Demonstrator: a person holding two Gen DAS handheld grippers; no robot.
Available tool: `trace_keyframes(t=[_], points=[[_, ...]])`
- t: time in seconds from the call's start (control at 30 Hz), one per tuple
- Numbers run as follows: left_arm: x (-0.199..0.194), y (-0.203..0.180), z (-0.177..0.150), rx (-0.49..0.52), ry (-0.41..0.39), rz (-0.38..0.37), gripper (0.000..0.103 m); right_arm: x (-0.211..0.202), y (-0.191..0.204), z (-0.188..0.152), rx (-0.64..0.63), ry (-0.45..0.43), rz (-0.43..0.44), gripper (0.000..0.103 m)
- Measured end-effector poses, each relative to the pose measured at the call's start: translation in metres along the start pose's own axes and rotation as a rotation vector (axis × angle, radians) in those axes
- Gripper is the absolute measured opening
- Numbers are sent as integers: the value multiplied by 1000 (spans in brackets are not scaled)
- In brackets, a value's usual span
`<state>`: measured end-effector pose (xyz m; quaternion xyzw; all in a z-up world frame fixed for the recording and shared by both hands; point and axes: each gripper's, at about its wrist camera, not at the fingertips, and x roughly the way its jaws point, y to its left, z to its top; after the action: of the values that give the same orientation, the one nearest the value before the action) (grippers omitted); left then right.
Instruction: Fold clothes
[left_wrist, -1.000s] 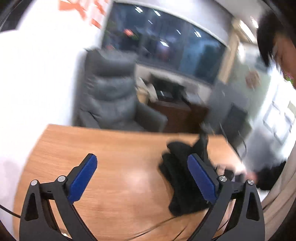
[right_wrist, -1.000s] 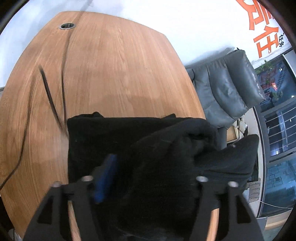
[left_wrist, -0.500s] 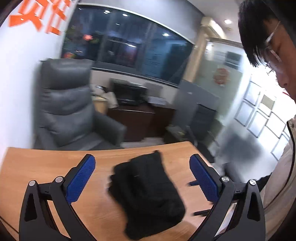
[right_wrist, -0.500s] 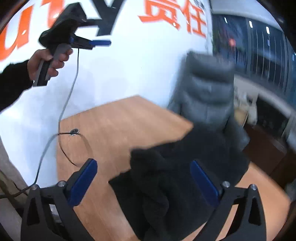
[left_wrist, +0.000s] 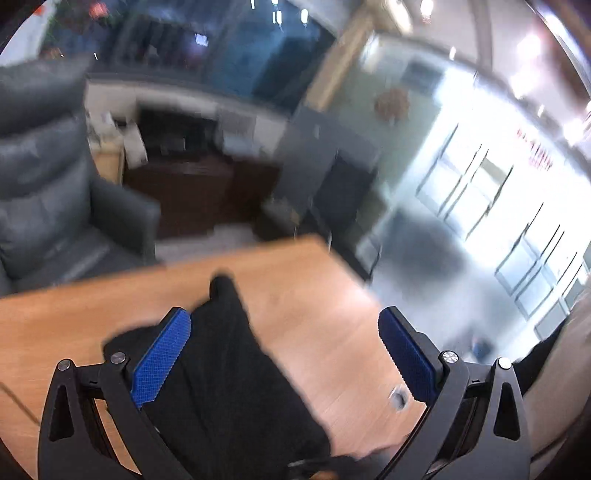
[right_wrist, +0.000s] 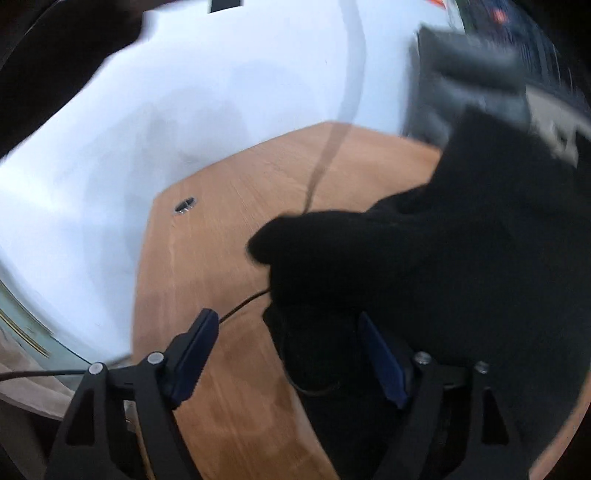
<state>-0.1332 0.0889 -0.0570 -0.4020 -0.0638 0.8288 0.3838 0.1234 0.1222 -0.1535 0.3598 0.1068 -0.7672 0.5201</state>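
Both pairs of jaws stand apart, and neither clamps cloth. Those of the right gripper (right_wrist: 284, 350) have just been closing a little, with a fold of the black garment (right_wrist: 424, 266) lying between them but not pressed by the pads as far as the blurred picture shows.

Largest thing is the wooden worktop (left_wrist: 314, 295); everything else is placed from it. Beyond its far edge sits a grey leather armchair (left_wrist: 48, 192). On it lies the black garment (left_wrist: 236, 369), bunched into a rough, long heap, not flat. The left gripper (left_wrist: 284, 354) hovers over the near end of the heap, its left pad against the cloth's edge, the right pad over bare wood. A thin cable (right_wrist: 243, 304) trails across the wood beside the garment, and a small cable hole (right_wrist: 184, 205) sits near the far corner.

Judged from this, the step is re-gripping between folds. Next, each gripper needs a clean edge or corner to close on, clear of the cable, before lifting the cloth over.
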Motion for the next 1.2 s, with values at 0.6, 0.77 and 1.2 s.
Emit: trace_keyframes(t=[0.6, 0.77, 1.2], points=[[131, 21, -90, 252, 264, 209, 103, -12, -9, -62, -48, 7, -764, 85], [134, 29, -97, 237, 241, 217, 103, -44, -13, -69, -6, 6, -756, 28], [138, 25, -105, 238, 222, 248, 103, -146, -21, -71, 59, -154, -364, 16]])
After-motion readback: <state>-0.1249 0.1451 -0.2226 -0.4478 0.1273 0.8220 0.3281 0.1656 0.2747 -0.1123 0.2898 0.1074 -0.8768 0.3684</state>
